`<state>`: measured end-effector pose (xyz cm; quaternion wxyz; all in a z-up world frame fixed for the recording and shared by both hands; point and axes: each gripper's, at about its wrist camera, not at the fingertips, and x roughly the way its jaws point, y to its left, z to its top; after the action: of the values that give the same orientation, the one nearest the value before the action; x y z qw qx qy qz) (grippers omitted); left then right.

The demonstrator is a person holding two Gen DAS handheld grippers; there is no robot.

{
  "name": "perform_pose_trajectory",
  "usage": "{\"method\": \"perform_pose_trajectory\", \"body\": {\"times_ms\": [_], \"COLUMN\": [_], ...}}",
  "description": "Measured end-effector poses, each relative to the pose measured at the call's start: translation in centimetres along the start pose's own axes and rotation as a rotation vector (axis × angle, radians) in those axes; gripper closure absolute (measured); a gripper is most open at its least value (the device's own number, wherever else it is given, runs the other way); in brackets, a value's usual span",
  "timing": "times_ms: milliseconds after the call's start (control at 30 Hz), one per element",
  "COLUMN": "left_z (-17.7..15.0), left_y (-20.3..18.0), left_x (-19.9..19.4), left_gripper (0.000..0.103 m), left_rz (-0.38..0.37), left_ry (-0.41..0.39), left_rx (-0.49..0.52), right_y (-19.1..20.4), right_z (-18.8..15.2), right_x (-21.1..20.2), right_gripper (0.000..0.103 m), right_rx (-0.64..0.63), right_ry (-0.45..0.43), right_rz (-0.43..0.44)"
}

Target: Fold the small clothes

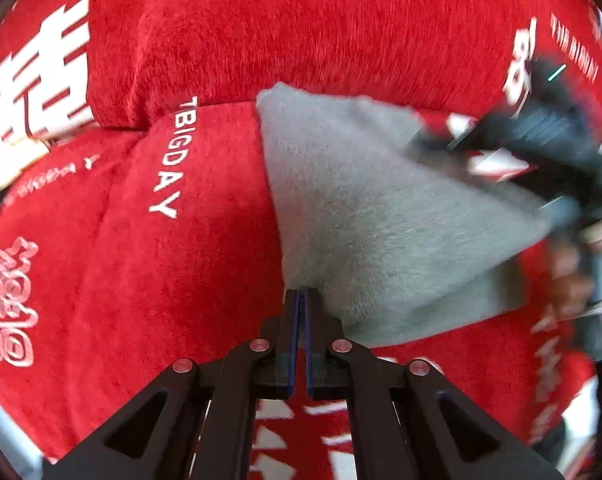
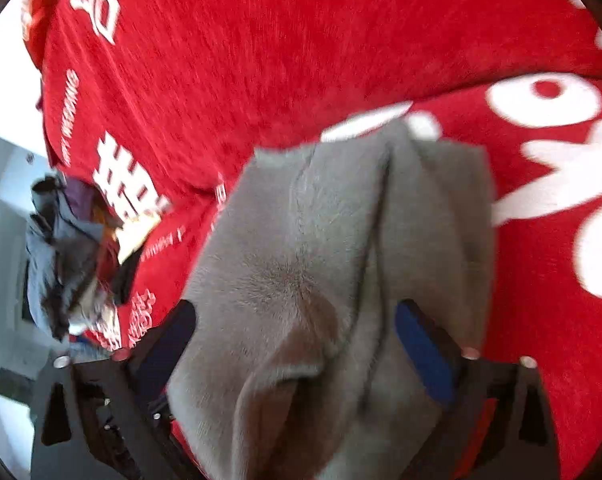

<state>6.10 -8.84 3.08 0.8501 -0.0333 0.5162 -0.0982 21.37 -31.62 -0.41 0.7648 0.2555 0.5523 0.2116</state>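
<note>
Left wrist view: the soft, light grey cloth lies on the red cover. The left gripper pinches its corner, jaws tight. The right gripper has wide jaws around a floppy fold; edges grip best.

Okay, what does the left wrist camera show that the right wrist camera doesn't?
Only the left wrist view shows the left tongs, shut on a corner of the grey cloth, the "BIGDAY" lettering on the red cover, and the blurred right tongs from outside.

Only the right wrist view shows the right tongs open with cloth bunched between the fingers, plus a clothes pile at the left edge.

Both show the grey cloth on the red cover.
</note>
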Motion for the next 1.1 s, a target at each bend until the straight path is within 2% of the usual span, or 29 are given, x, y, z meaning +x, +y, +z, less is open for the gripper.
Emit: {"method": "perform_pose_trajectory", "body": {"times_ms": [33, 67, 100, 133, 167, 200, 300, 400, 467, 533, 633, 700, 767, 833, 900, 967, 1000, 1033, 1100], "left_z": [-0.1, -0.4, -0.7, -0.9, -1.1, -1.2, -1.1, -1.1, -1.1, -1.1, -0.7, -0.2, 0.8, 2.1, 4.0, 6.1, 6.9, 7.8, 8.5], "left_y": [0.2, 0.5, 0.6, 0.6, 0.6, 0.6, 0.4, 0.2, 0.4, 0.2, -0.4, -0.4, 0.0, 0.1, -0.3, -1.5, -2.1, -2.8, -3.6], "left_x": [-0.5, -0.8, -0.5, 0.1, 1.4, 1.8, 1.4, 0.9, 1.3, 2.3, 2.3, 0.6, -1.0, -1.3, -0.3, 1.8, 2.8, 4.3, 6.1], "left_gripper": [0.100, 0.100, 0.100, 0.100, 0.100, 0.100, 0.100, 0.100, 0.100, 0.100, 0.100, 0.100, 0.100, 0.100, 0.100, 0.100, 0.100, 0.100, 0.100], "left_rz": [-0.025, -0.034, -0.032, -0.021, -0.005, -0.010, -0.077, -0.146, -0.173, -0.178, -0.174, -0.205, -0.238, -0.234, -0.208, -0.190, -0.190, -0.210, -0.210], "left_ry": [-0.026, -0.051, -0.061, -0.050, -0.016, -0.004, -0.020, -0.017, -0.004, 0.035, 0.069, 0.043, 0.010, -0.008, -0.012, 0.007, 0.026, 0.059, 0.074], "left_rx": [-0.016, -0.022, -0.009, 0.009, 0.024, 0.015, -0.017, -0.028, -0.037, -0.033, 0.005, 0.011, 0.006, -0.006, -0.028, -0.039, -0.044, -0.054, -0.064], "right_y": [0.3, 0.7, 1.4, 1.9, 2.1, 2.2, 3.0, 4.1, 3.9, 2.1, -0.4, -0.9, -1.4, -1.5, -1.1, -0.7, -0.5, -0.4, -1.0], "right_z": [0.1, 0.1, 0.1, 0.1, 0.2, 0.1, -0.2, -0.9, -1.6, -2.0, -2.2, -2.2, -1.9, -1.9, -2.1, -1.6, -1.1, -0.4, 1.5], "right_x": [1.2, 2.0, 2.4, 2.6, 2.9, 2.8, 0.9, -3.7, -6.0, -5.8, -2.4, -1.7, -2.8, -4.4, -6.4, -7.2, -7.0, -6.6, -4.4], "right_gripper": [0.022, 0.032, 0.056, 0.072, 0.079, 0.081, 0.084, 0.084, 0.084, 0.084, 0.083, 0.079, 0.068, 0.059, 0.037, 0.030, 0.030, 0.030, 0.030], "right_rx": [-0.029, -0.070, -0.119, -0.153, -0.157, -0.155, -0.176, -0.188, -0.197, -0.174, -0.176, -0.176, -0.113, -0.085, -0.105, -0.112, -0.113, -0.110, -0.072], "right_ry": [0.027, 0.029, 0.015, 0.017, 0.025, 0.020, -0.048, -0.189, -0.253, -0.242, -0.149, -0.152, -0.159, -0.194, -0.265, -0.297, -0.292, -0.272, -0.196], "right_rz": [-0.026, -0.083, -0.120, -0.129, -0.123, -0.120, -0.129, -0.117, -0.120, -0.167, -0.289, -0.283, -0.234, -0.218, -0.246, -0.267, -0.273, -0.270, -0.227]}}
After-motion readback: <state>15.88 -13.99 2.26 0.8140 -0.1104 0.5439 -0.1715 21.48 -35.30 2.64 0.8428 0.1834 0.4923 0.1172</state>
